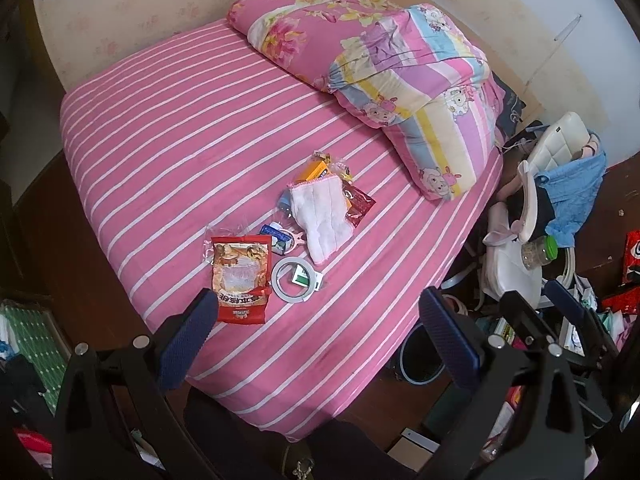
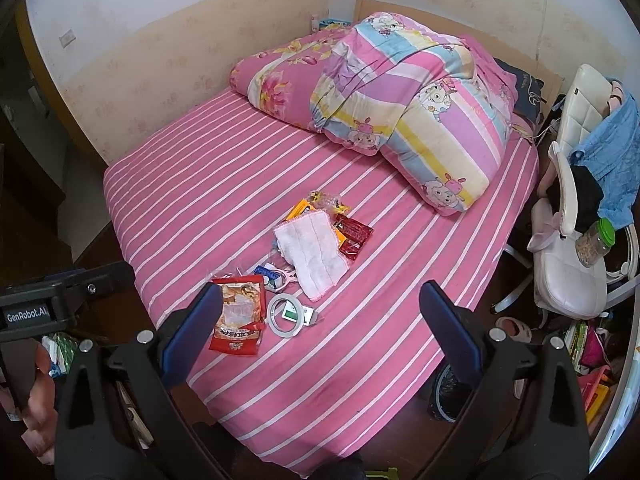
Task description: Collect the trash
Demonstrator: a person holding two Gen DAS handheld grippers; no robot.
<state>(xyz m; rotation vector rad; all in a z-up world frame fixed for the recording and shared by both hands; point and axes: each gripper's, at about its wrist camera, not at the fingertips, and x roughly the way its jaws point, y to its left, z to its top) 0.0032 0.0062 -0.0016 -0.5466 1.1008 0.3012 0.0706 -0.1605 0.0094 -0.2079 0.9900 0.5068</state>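
Both the left gripper [image 1: 316, 336] and the right gripper [image 2: 320, 328] hover above the bed's [image 1: 180, 128] near corner, jaws spread wide and empty. Just beyond lie a red snack bag [image 1: 240, 280] and a tape roll [image 1: 291, 280]. Farther on, a white cloth [image 1: 324, 220] covers more wrappers [image 1: 360, 204].

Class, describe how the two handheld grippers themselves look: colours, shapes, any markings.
Both the left gripper and the right gripper have black angular frames with silver round bolts and flat, dark blue textured finger pads. The left gripper's black body, seen from the right wrist, carries a white "GenRobot.AI" label.
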